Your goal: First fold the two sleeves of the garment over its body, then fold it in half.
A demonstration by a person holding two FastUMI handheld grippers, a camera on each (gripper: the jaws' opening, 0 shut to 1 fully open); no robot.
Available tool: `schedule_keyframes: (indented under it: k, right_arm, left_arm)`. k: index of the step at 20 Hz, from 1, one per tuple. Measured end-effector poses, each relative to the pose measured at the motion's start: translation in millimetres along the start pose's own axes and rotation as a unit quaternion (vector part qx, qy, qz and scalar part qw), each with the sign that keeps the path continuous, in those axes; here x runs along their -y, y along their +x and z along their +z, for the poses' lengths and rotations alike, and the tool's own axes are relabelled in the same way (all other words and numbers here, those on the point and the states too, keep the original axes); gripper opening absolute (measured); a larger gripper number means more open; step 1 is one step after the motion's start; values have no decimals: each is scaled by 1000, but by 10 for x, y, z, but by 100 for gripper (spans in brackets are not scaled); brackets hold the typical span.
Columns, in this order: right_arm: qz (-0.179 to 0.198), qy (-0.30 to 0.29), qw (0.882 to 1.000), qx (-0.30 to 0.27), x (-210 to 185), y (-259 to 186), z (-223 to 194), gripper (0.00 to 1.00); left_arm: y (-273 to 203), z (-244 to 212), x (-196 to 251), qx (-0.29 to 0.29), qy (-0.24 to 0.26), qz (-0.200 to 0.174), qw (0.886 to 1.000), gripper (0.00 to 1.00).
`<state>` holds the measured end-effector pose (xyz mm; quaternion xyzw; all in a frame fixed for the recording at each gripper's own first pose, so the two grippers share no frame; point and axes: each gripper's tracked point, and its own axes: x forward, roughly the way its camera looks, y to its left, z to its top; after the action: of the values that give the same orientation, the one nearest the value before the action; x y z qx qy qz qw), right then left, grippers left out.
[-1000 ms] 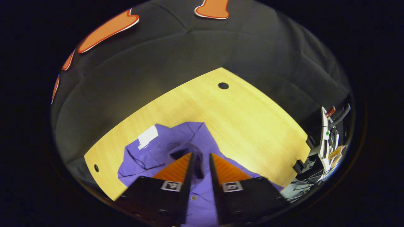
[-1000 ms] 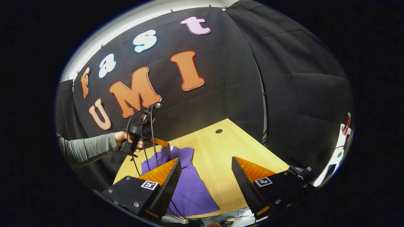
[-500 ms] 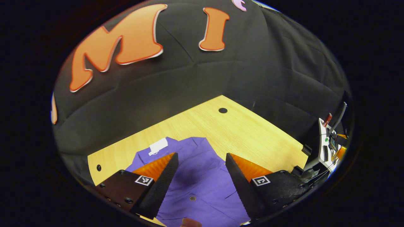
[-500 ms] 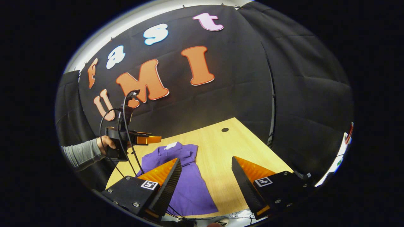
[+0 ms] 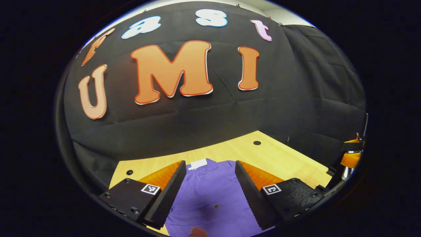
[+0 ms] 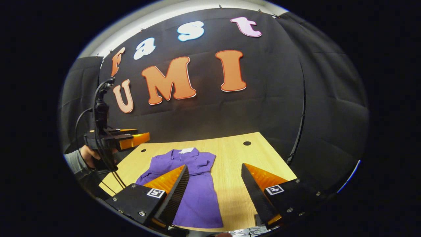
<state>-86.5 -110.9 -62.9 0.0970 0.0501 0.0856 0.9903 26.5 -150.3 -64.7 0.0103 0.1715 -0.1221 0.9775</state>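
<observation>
A purple garment [image 6: 194, 184] lies flat on the wooden table [image 6: 230, 154], collar and white tag [image 6: 186, 150] toward the back wall, its sleeves lying over its body. In the left gripper view the same purple garment [image 5: 210, 197] lies below my left gripper [image 5: 209, 179], which is open and holds nothing. My right gripper [image 6: 215, 181] hangs open above the table's front edge, to the right of the garment's skirt. The left gripper [image 6: 131, 140] shows at the left of the right gripper view, raised above the table's left edge in a hand [image 6: 86, 154].
The table has small round holes near its back corners [image 6: 247, 143] [image 6: 143, 150]. Black cloth walls close the back and right. Bare table lies to the right of the garment. At the far right of the left gripper view stands some equipment [image 5: 350, 154].
My left gripper let go of the cloth, opened, and rose away from the garment, tilting up toward the wall. The sleeve now lies over the body. The right gripper stayed open, turning slightly.
</observation>
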Motion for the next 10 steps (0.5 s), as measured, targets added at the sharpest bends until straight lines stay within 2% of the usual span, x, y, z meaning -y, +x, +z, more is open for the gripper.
schedule_keyframes:
  k: [5, 10]
  right_arm:
    - [38, -40, 998, 25, -218, 17, 27, 95]
    - [68, -69, 993, 62, -411, -33, 132, 95]
  left_arm:
    - [-713, 177, -201, 77, -1, 90, 993, 98]
    - [-1446, 367, -359, 154, -32, 146, 977, 99]
